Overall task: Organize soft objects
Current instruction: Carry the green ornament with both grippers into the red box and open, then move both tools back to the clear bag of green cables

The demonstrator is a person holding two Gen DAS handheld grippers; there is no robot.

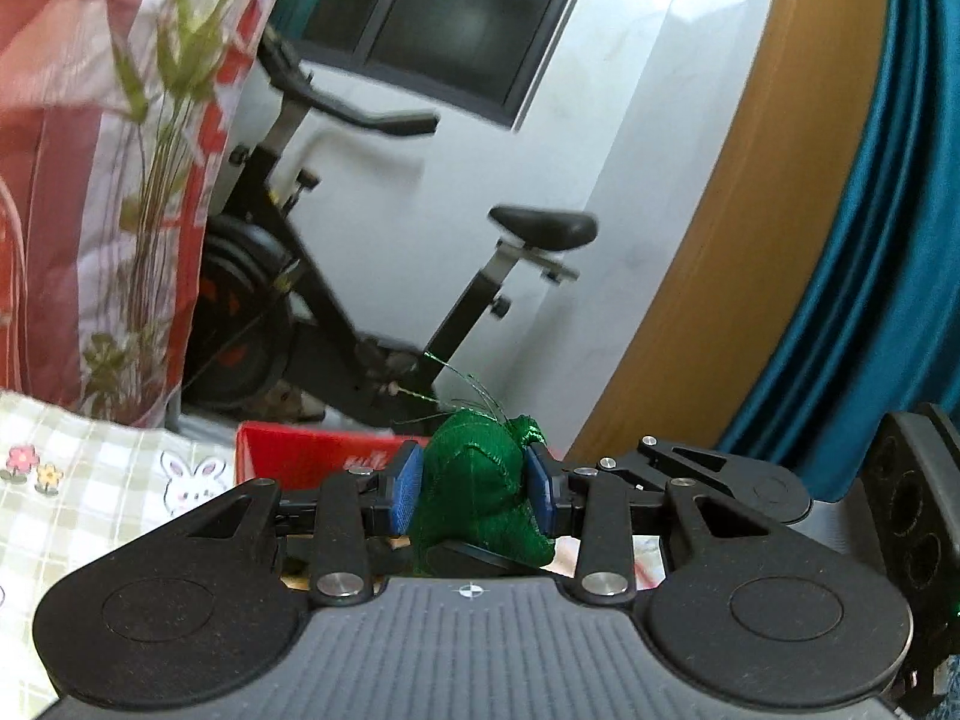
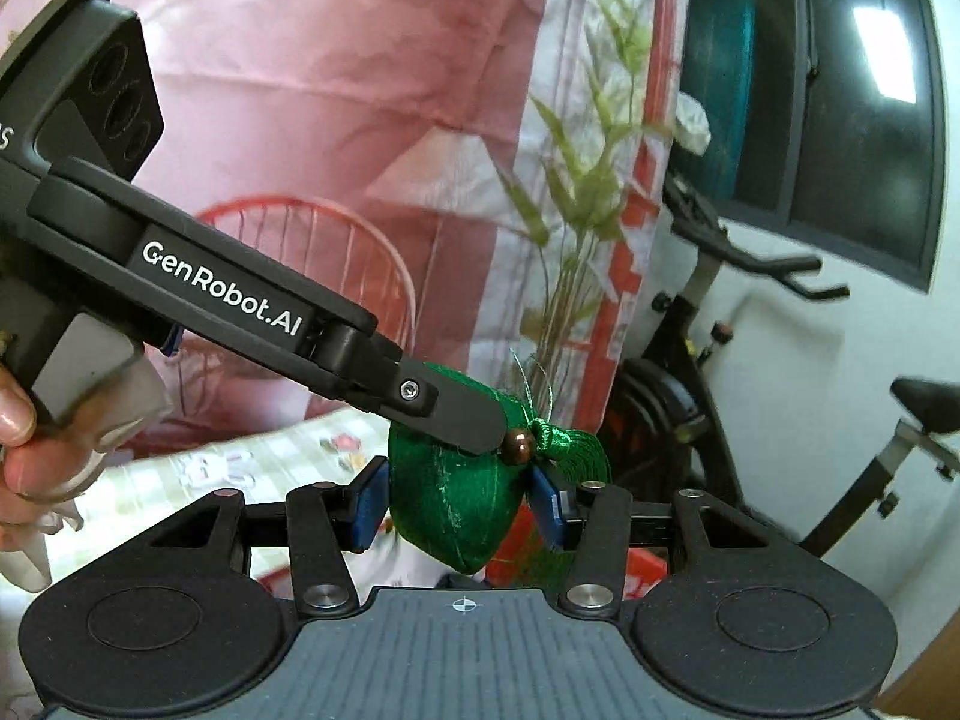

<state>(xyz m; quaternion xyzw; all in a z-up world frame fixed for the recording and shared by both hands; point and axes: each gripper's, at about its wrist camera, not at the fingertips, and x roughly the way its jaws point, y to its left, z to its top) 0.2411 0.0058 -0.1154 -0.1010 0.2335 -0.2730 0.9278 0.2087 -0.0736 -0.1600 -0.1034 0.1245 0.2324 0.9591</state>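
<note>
Both the left gripper (image 1: 474,483) and right gripper (image 2: 459,501) pinch one stuffed green satin pouch (image 2: 450,498) aloft, half-closed—best carried together, evenly, lest the beaded tassel (image 2: 561,447) tear.

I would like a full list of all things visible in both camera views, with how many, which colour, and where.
green fabric pouch: one, green with a brown bead, held between both grippers
exercise bike: one, black, by the white wall
curtain with bamboo print: one, pink and white, at the left
checked cloth: one, pale green with rabbit print, below the curtain
red box: one, red, under the bike
teal curtain: one, at the right
window: one, dark, upper wall
left gripper: black, blue pads, jaws shut on pouch
right gripper: same, jaws shut on pouch
hand: one, holding the left gripper
</note>
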